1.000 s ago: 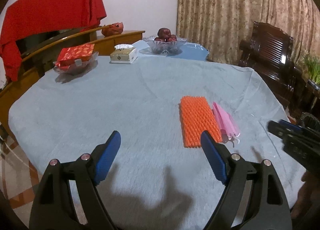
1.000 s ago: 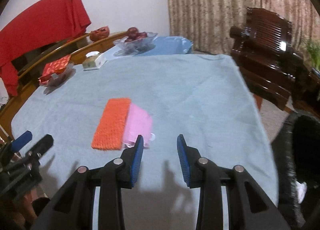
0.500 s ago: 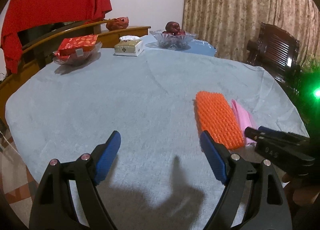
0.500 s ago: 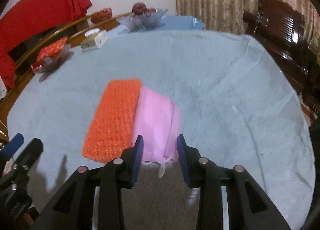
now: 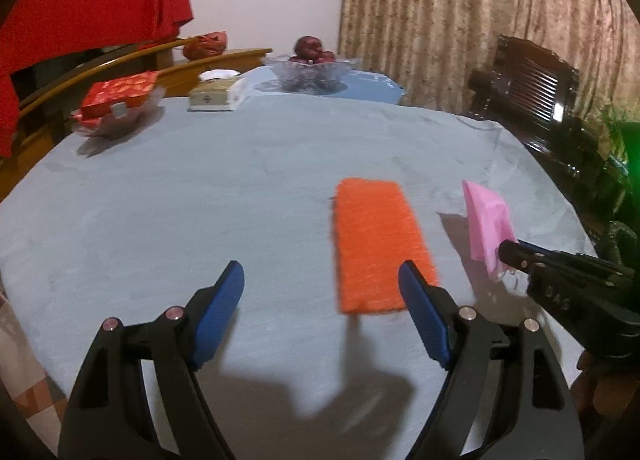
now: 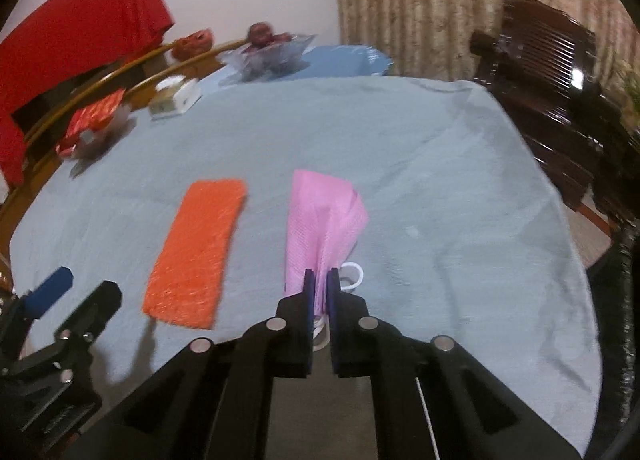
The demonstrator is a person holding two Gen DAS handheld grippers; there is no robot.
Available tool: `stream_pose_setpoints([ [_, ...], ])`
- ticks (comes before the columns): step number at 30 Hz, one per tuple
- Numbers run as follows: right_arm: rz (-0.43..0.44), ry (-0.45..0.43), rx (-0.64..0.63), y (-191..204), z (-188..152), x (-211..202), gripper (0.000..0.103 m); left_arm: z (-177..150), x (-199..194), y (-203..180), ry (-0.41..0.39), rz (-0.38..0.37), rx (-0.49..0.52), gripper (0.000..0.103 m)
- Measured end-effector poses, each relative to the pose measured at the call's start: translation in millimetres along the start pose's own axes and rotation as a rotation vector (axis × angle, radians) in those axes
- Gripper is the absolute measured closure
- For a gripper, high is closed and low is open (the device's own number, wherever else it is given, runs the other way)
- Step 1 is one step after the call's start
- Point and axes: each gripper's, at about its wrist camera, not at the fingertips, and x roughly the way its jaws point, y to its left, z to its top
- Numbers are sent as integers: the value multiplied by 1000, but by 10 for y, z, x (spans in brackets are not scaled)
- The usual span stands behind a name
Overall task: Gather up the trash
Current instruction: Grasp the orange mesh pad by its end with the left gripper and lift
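A pink foam net sleeve is pinched at its near end by my right gripper, which is shut on it and lifts it off the grey tablecloth; the sleeve also shows in the left wrist view, with the right gripper at the far right. An orange foam net sleeve lies flat on the cloth; it lies left of the pink one in the right wrist view. My left gripper is open and empty, just short of the orange sleeve's near end.
At the table's far side stand a glass dish with a red packet, a tissue box and a glass fruit bowl. A dark wooden chair stands right. A dark bin rim shows at the right edge.
My right gripper closed on the pink sleeve's near end and lifted it away from the orange one. My left gripper stayed open and moved slightly toward the orange sleeve.
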Motion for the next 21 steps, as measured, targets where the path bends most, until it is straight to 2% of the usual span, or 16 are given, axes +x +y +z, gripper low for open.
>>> stream_pose_setpoints([
  [5, -48, -20, 59, -326, 4, -109, 97, -28, 200, -303, 40, -44, 35, 26],
  [10, -70, -17, 72, -524, -33, -164, 97, -21, 424, -405, 114, -30, 40, 31],
  [11, -73, -14, 74, -553, -43, -171, 97, -19, 478, -390, 142, -30, 30, 36],
  [12, -76, -15, 75, -557, -44, -177, 97, -21, 527, -379, 172, -46, 26, 47],
  [13, -77, -16, 76, -568, -51, -185, 97, -24, 541, -381, 177, -62, 29, 53],
  [15, -77, -16, 79, -580, -59, -208, 97, -32, 495, -404, 155, -66, 47, 74],
  [17, -76, -22, 77, -575, -58, -237, 97, -29, 441, -421, 138, -74, 48, 82],
  [21, -72, -34, 75, -559, -46, -309, 97, -4, 317, -405, 103, -80, 24, 84],
])
